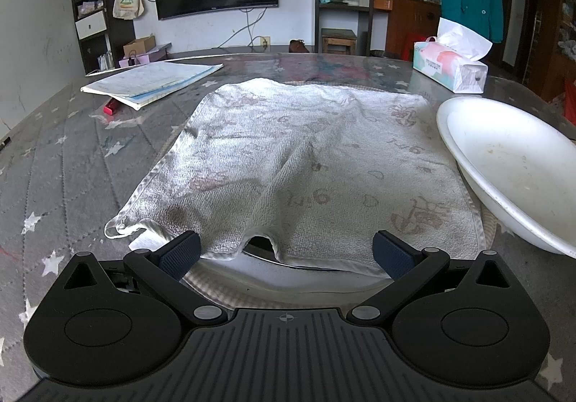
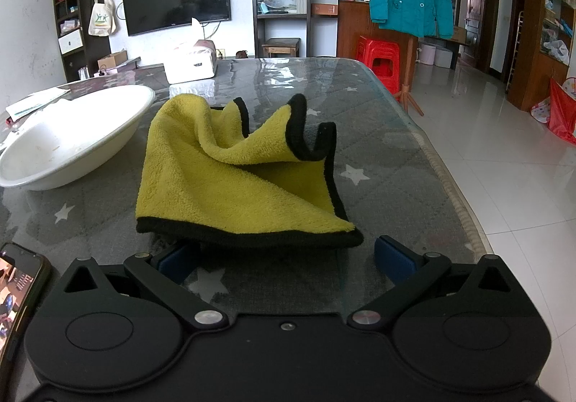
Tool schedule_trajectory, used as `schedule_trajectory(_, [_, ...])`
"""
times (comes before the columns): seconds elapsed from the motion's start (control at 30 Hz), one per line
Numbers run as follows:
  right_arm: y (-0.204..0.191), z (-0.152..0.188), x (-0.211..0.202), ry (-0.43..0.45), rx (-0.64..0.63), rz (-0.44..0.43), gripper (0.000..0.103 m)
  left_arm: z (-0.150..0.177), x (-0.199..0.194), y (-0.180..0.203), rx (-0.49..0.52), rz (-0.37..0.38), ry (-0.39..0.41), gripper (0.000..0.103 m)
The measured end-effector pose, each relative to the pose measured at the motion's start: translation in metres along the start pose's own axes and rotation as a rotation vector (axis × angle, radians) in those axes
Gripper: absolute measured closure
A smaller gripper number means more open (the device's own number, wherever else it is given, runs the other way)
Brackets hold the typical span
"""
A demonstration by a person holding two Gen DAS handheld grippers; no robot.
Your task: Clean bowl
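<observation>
White terry cloth filled most of the left wrist view: a pale towel point(image 1: 298, 164) with faded print lay spread flat over the grey star-patterned table point(image 1: 72, 164). The left gripper point(image 1: 286, 252) sat at the towel's near edge with its fingers wide apart and nothing between them. The white bowl point(image 1: 511, 164), marked inside with brownish specks, rested at the towel's right edge, tilted, its rim overlapping the cloth. Farther back lay a notebook point(image 1: 151, 80) with a red pen-like object point(image 1: 111, 106) beside it, and a tissue pack point(image 1: 450, 67) stood at the far right.

In the right wrist view, a yellow cloth point(image 2: 234, 179) with black edging lay crumpled on the table, its far corners folded upward. The right gripper point(image 2: 286, 256) was spread apart at the cloth's near hem, gripping nothing; the hem hid part of its left finger. The bowl point(image 2: 72, 139) sat just to the left of the cloth, apart from it. A phone point(image 2: 18, 290) with a lit screen lay at the lower left.
</observation>
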State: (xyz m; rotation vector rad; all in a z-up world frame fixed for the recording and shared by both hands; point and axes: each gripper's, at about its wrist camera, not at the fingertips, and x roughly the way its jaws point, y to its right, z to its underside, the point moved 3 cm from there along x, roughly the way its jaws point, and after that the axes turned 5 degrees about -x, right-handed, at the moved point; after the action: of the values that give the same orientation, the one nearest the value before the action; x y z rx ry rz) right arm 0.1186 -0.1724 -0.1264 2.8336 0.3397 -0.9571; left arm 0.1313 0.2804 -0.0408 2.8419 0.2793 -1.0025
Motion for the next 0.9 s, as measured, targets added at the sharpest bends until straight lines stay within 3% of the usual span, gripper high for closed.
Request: schedule_trajectory(0.9, [0.0,0.0,0.0,0.0,0.0,0.0,0.0,0.012,-0.019,0.011,-0.039,-0.075,-0.001,0.0])
